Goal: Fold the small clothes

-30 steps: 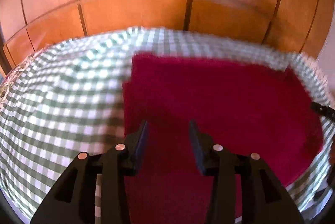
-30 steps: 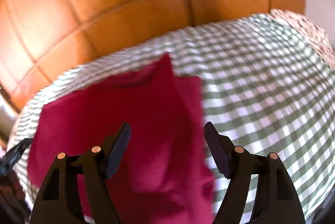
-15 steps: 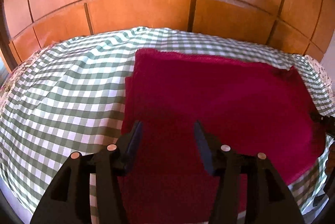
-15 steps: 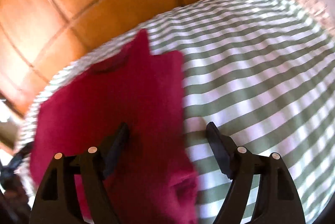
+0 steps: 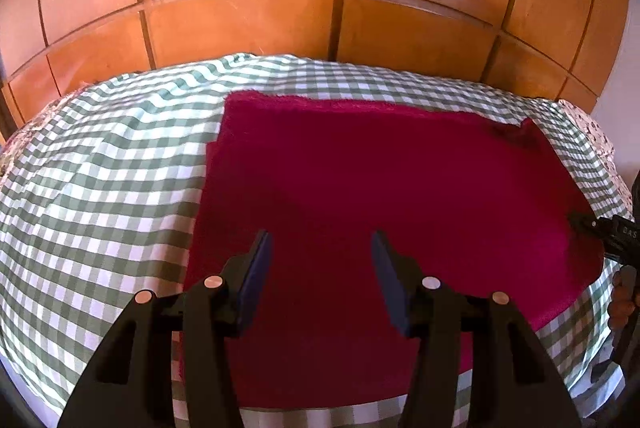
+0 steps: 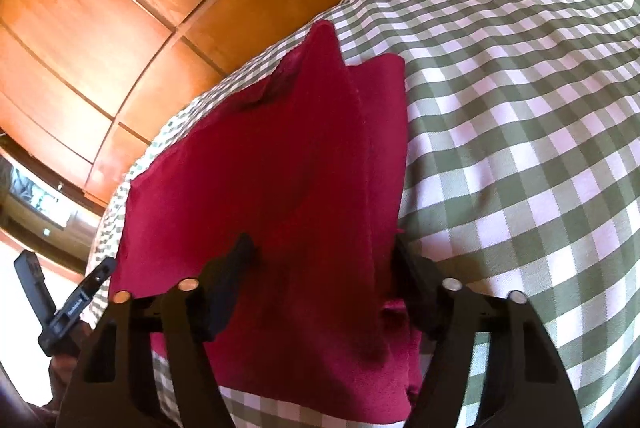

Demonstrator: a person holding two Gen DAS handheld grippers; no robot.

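left gripper [image 5: 322, 248]: black, blue-tinted pads, copper rivets | right gripper [image 6: 320, 248]: black, copper rivets

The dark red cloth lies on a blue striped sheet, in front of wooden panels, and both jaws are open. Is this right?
Not quite. The sheet is green and white checked, not blue striped, as the left wrist view shows. The rest holds: the dark red cloth lies on it before the wooden panels, with the left gripper and right gripper open.

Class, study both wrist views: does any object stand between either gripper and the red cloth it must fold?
Nothing visible does. The left gripper hangs open over the red cloth, and the right gripper is open around its right edge. Only the checked tablecloth lies around it.
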